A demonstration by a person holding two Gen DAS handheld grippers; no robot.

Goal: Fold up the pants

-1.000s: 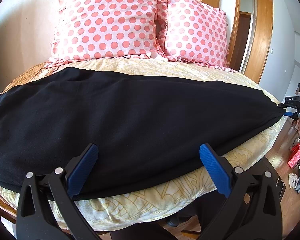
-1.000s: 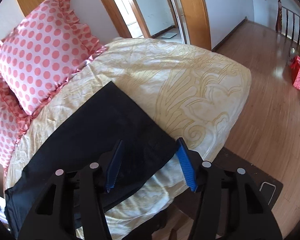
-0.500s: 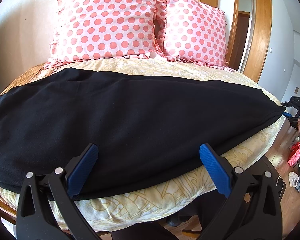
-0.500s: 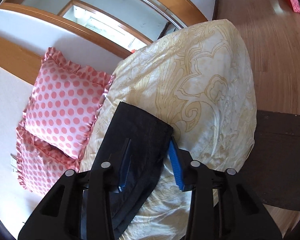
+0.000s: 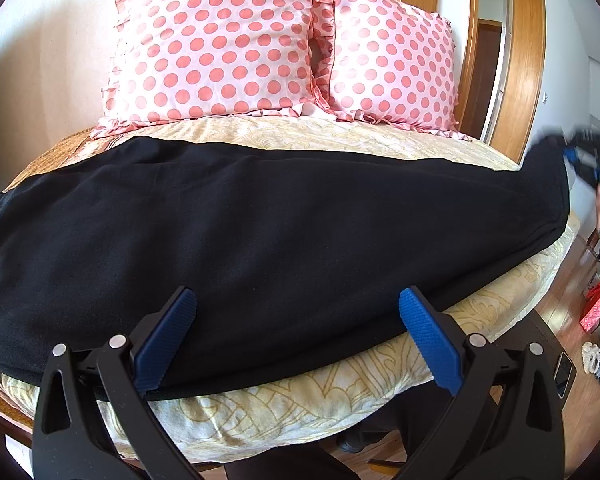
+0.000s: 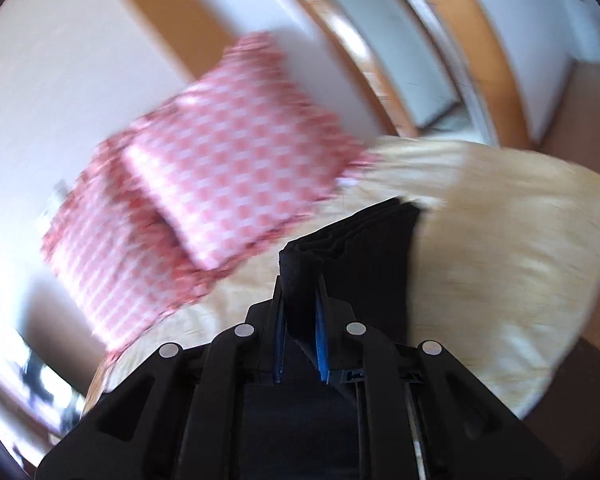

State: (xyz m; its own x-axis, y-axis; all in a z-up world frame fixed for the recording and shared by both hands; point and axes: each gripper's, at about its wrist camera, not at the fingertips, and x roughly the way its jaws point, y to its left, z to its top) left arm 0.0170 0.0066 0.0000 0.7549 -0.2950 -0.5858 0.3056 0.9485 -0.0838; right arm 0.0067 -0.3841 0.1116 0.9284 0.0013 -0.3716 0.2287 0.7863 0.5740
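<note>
Lying flat across the bed, the pants look soft, limp and light. Left gripper hovers agape over their near edge; right gripper pinches the cuff end, a sensible hold for folding.

Your left wrist camera looks low from the near edge of the cream patterned bed, level, facing the two pink polka-dot pillows at the headboard. Your right wrist camera sits close at the bed's right end, tilted and blurred, facing the same pillows. Both views share the black pants.
</note>
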